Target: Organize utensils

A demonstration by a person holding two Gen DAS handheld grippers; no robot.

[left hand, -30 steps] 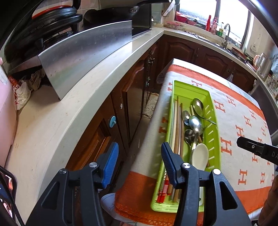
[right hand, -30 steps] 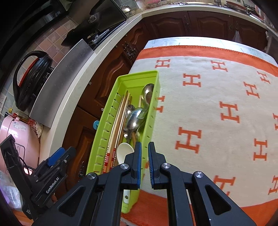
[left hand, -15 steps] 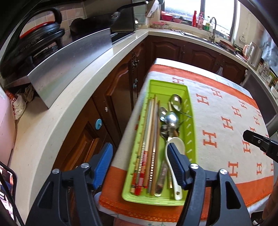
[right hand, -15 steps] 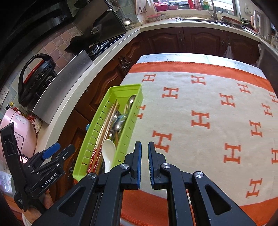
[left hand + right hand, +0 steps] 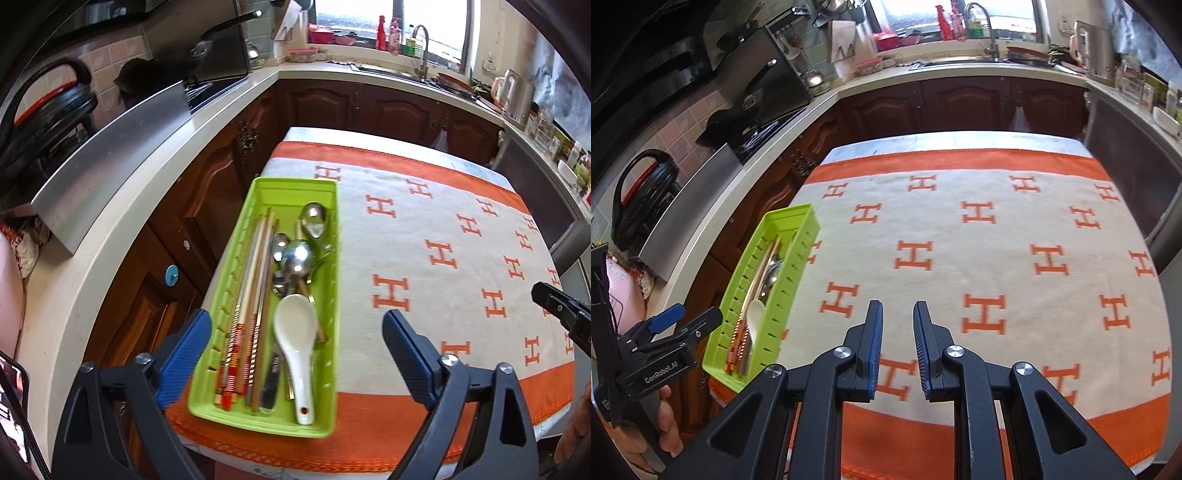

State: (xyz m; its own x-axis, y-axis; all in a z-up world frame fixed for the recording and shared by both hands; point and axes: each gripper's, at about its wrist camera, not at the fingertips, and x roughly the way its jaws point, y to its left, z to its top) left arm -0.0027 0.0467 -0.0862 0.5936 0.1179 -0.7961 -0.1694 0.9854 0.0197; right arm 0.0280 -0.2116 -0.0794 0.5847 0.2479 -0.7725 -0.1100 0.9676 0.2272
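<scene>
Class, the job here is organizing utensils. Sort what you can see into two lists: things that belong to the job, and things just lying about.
Belong to the job:
green utensil tray
chopsticks
metal spoons
white ceramic spoon

Just lying about:
orange-patterned tablecloth
pan
faucet
red bottles

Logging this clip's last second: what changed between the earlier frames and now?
Left gripper jaws have just been opening wide, holding nothing; right gripper jaws have just parted slightly, also holding nothing. Both views pulled back from the green tray. Utensils in it stayed put.
</scene>
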